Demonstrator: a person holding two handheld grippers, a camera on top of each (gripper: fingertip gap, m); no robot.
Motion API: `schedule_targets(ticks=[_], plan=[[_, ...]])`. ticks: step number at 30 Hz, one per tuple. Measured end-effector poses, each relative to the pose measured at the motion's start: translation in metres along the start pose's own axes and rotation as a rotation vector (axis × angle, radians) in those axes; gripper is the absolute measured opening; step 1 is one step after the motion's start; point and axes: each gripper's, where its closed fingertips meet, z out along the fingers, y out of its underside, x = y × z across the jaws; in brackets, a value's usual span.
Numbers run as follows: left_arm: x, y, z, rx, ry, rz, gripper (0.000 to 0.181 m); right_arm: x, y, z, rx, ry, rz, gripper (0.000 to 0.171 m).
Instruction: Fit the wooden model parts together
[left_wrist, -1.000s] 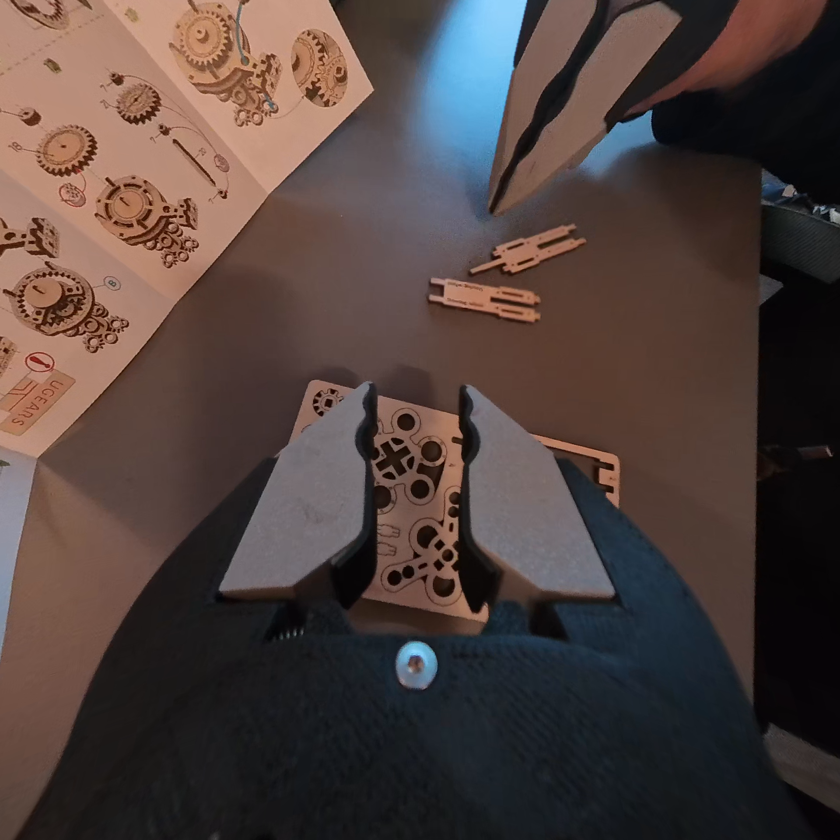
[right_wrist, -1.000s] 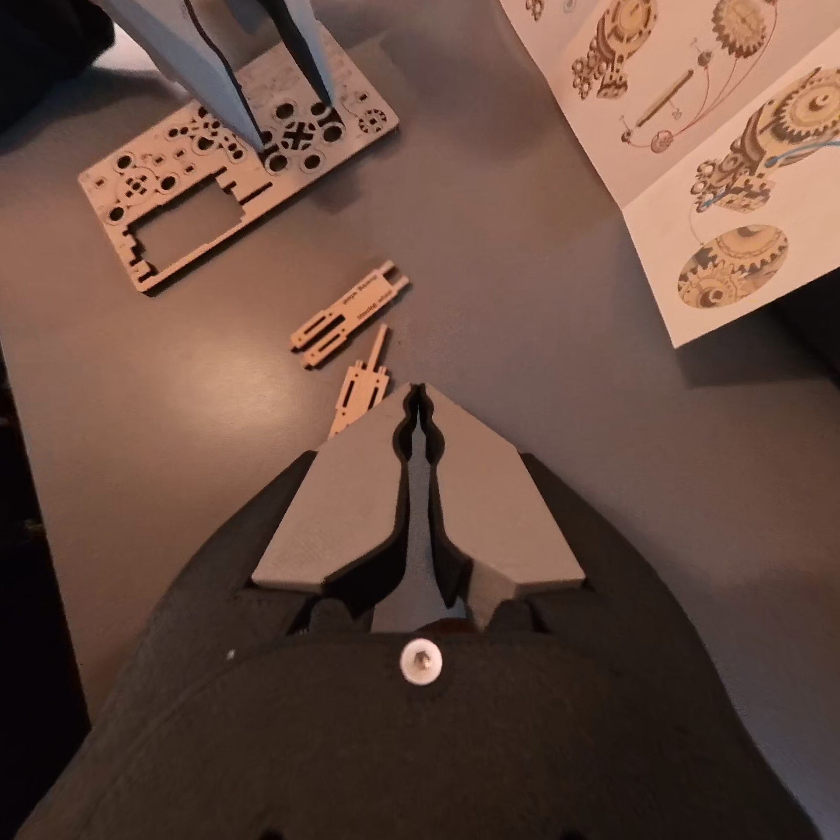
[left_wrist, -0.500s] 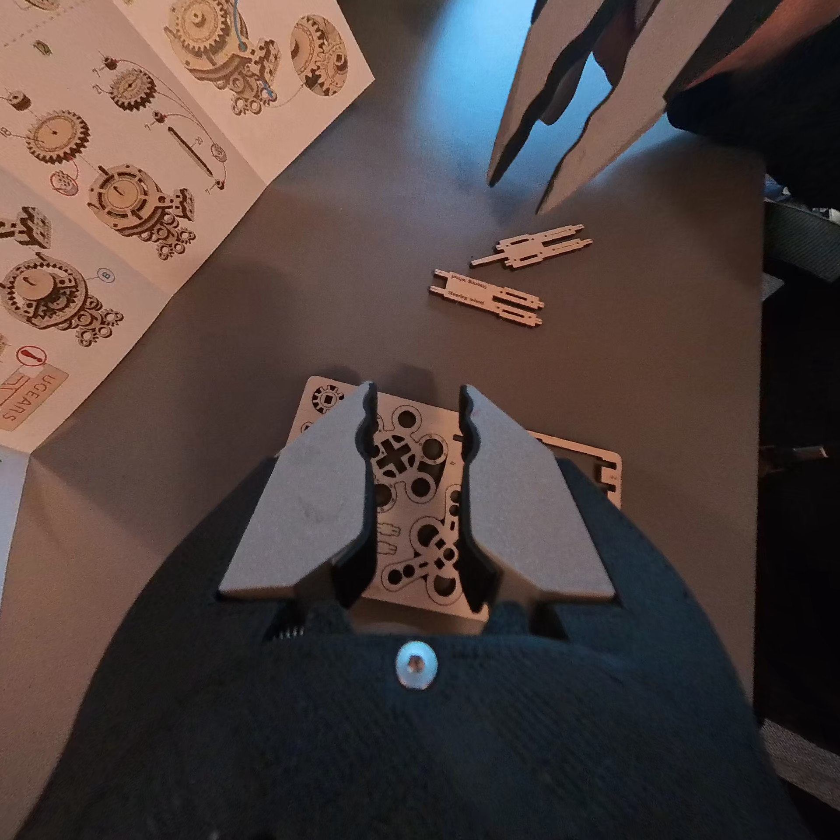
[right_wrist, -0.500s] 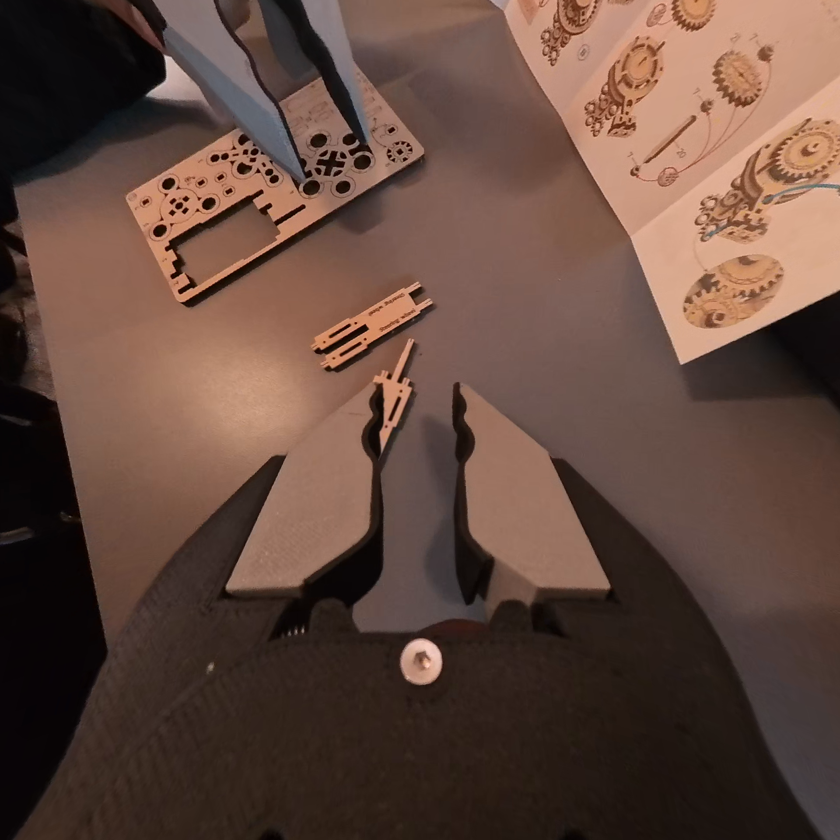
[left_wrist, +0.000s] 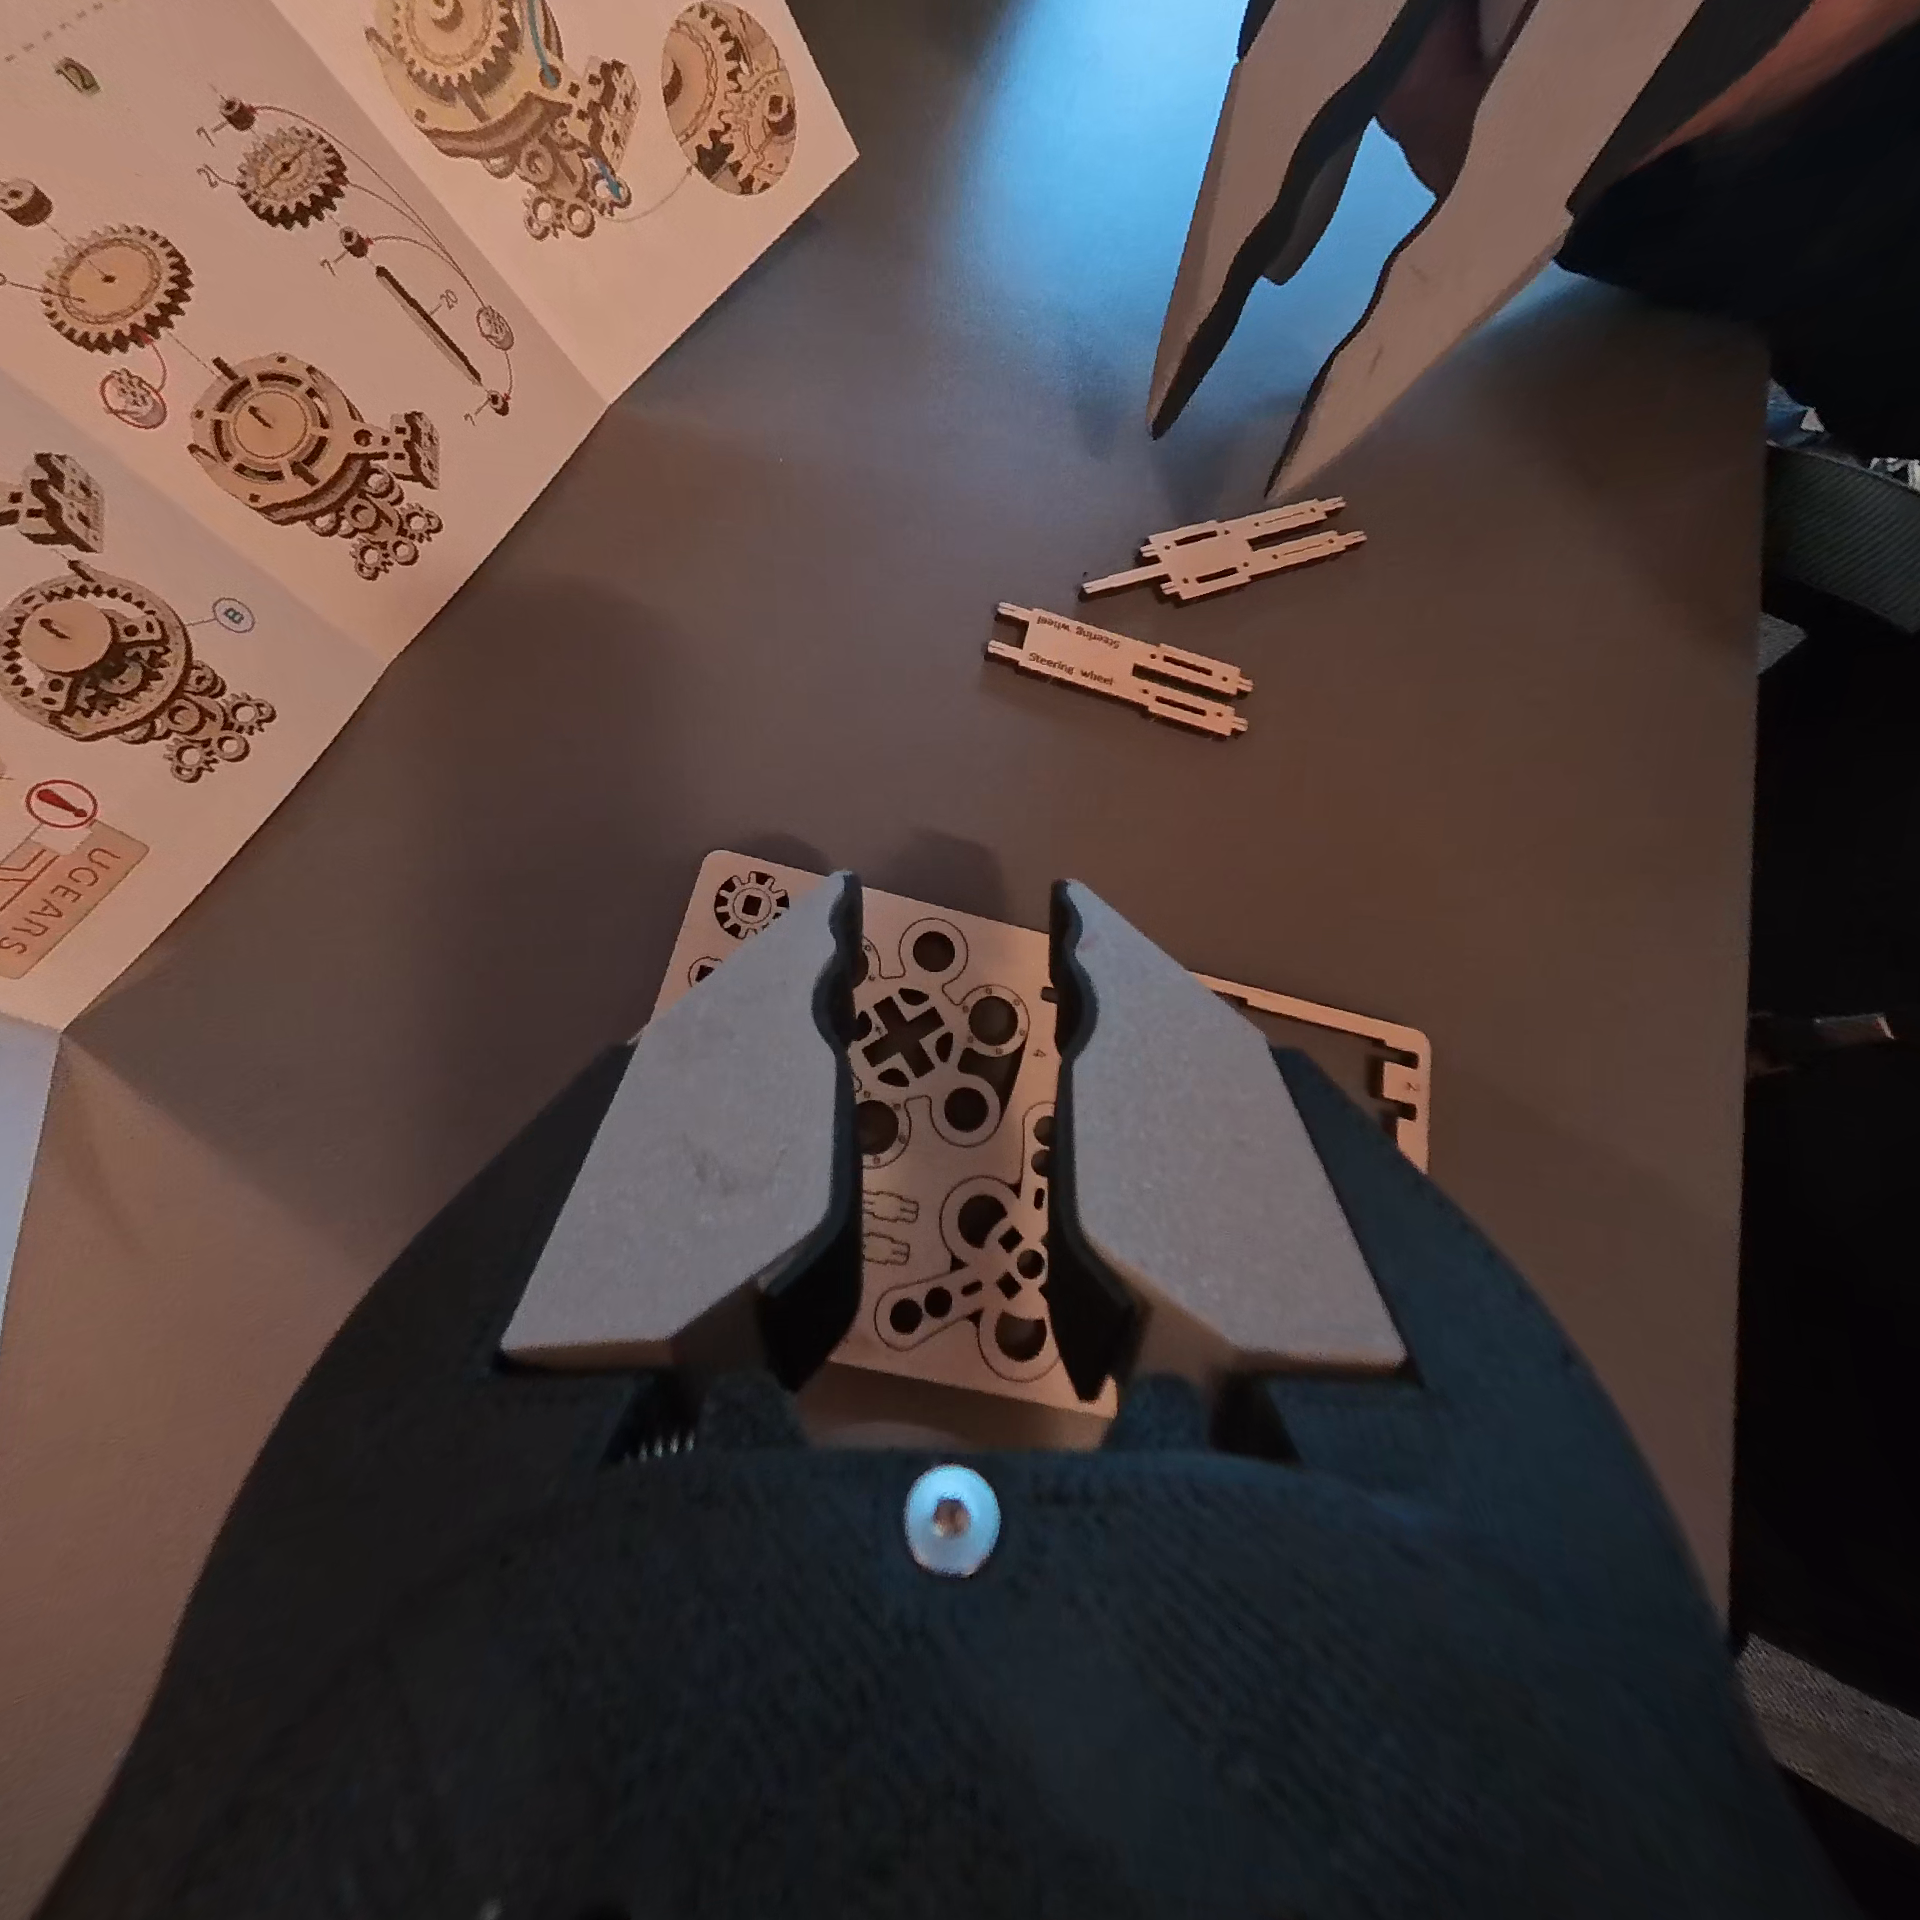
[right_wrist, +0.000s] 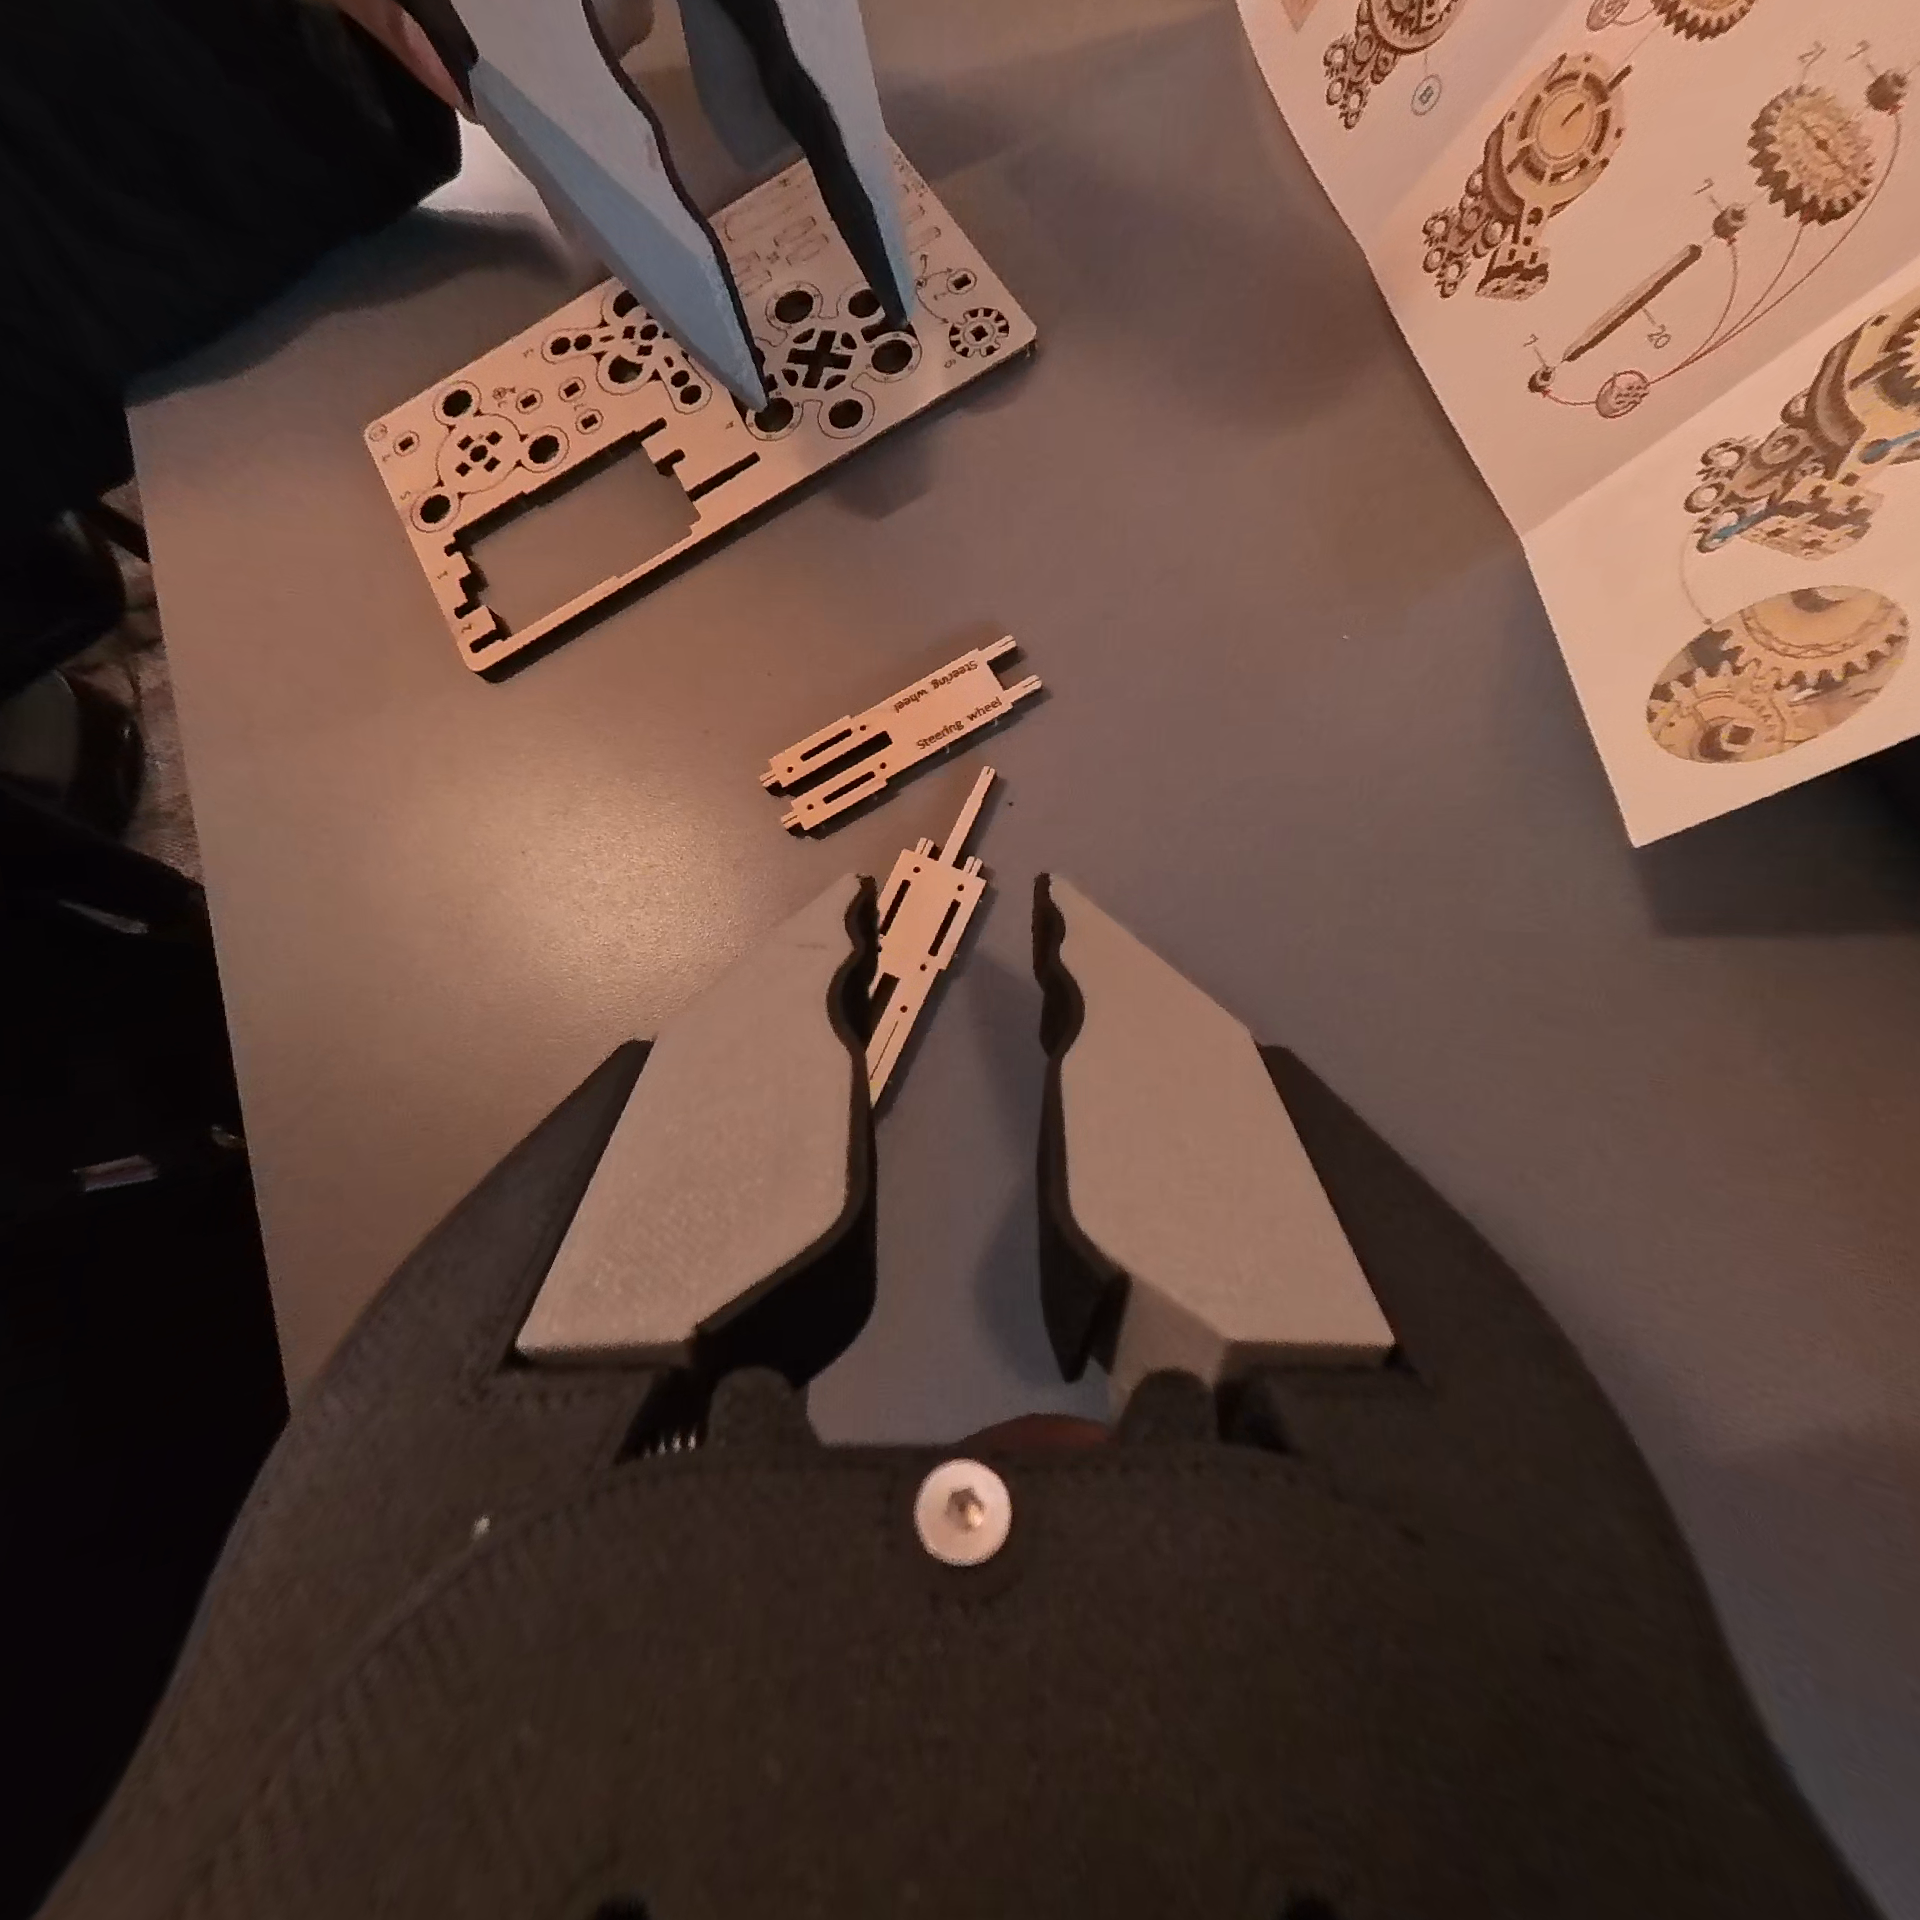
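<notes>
Two small flat wooden strips lie on the grey table. The slotted strip with a thin pin lies partly under my right gripper, which is open and empty just above it. The printed strip lies just beyond it. My left gripper is open and empty, its tips over the punched wooden sheet. The left gripper's fingers show far off in the right wrist view. The right gripper's fingers show in the left wrist view.
A folded paper instruction sheet with gear drawings lies beside the parts. The table edge runs close to the strips, with dark floor beyond. A sleeve shows behind the left gripper. The gap from one gripper's tips to the other's is roughly 12 centimeters.
My right gripper has opened from shut and moved back over the slotted strip. The left gripper has stayed open over the sheet.
</notes>
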Motion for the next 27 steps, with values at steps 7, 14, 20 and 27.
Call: schedule_targets(ticks=[7,14,20,27], plan=[[0.000,0.000,0.000,-0.001,0.001,-0.002,0.033,-0.001,-0.001,-0.002,0.002,-0.005,-0.004,0.026],[0.000,0.001,0.001,-0.005,0.000,-0.001,0.033,-0.001,0.001,0.000,-0.009,-0.007,-0.005,0.026],[0.000,0.001,0.001,-0.006,0.001,-0.001,0.033,0.000,0.001,-0.004,-0.006,-0.006,-0.007,0.026],[0.000,0.001,0.002,-0.007,0.002,-0.002,0.033,0.006,0.007,-0.013,-0.033,-0.008,-0.010,0.025]])
